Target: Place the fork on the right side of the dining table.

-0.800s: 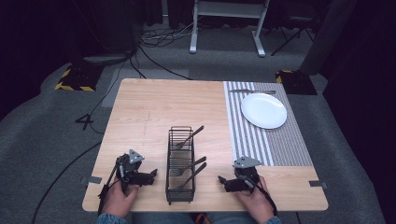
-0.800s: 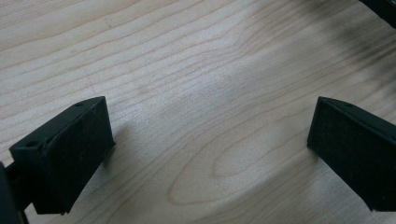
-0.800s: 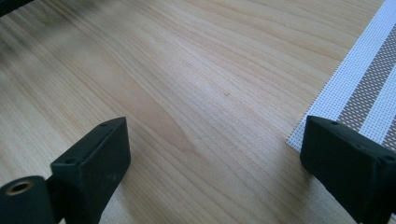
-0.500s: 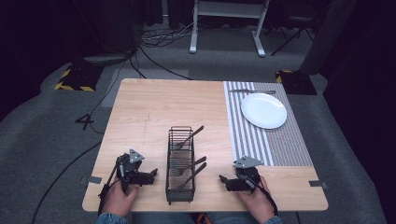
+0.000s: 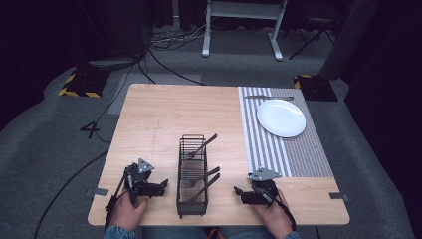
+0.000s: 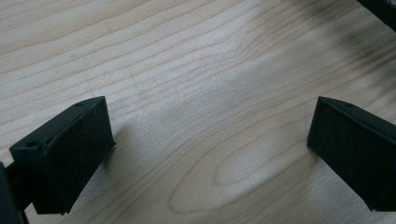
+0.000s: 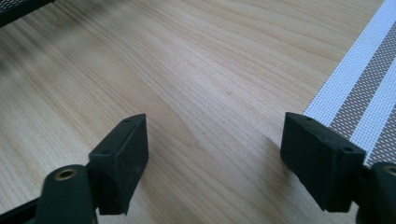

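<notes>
Both grippers parked on the desk, nothing picked up yet, forks waiting in the rack between them.

My left gripper and right gripper rest low over the desk, each with its jaws standing well apart and only bare wood between them. The wire rack sits between my two pairs of jaws, just beyond their tips, and holds three forks lying at a slant. The white plate is well ahead of my right jaws, on the striped mat. I judge this as the start: next I must lift one gripper over the rack's rim, line its jaws across a fork handle, and close.
</notes>
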`<action>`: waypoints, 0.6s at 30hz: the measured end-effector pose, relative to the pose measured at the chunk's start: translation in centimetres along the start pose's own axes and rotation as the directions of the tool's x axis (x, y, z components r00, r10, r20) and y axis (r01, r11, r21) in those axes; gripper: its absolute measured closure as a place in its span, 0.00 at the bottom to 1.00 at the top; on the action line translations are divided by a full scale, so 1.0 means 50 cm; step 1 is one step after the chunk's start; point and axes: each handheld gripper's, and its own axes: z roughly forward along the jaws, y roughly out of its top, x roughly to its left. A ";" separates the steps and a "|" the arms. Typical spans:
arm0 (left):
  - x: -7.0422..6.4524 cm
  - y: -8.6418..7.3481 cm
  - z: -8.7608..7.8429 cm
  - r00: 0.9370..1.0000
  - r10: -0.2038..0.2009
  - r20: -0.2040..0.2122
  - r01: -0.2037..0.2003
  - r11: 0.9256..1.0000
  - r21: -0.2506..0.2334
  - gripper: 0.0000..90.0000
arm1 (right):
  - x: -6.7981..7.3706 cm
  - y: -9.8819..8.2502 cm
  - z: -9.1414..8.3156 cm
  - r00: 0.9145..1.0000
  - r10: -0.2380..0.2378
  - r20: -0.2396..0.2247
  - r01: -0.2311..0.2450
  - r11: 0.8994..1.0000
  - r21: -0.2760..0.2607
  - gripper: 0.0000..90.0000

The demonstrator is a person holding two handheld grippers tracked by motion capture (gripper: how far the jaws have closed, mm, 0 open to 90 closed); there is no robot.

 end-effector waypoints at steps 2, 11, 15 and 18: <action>0.000 0.000 0.000 1.000 -0.001 0.000 0.001 1.000 0.000 0.00 | 0.000 0.003 -0.002 1.000 0.009 -0.002 -0.009 1.000 0.010 0.31; 0.000 0.000 0.000 1.000 0.000 -0.001 0.000 1.000 -0.001 0.00 | -0.005 0.047 -0.023 0.997 0.072 -0.024 -0.068 0.990 0.127 0.47; 0.000 0.000 0.001 1.000 -0.002 0.000 0.002 1.000 -0.001 0.00 | -0.009 0.067 -0.038 0.997 0.068 -0.033 -0.064 0.993 0.103 0.46; 0.000 0.000 0.000 1.000 0.000 -0.001 0.000 1.000 -0.001 0.00 | -0.011 0.082 -0.050 0.997 0.063 -0.039 -0.059 0.994 0.095 0.46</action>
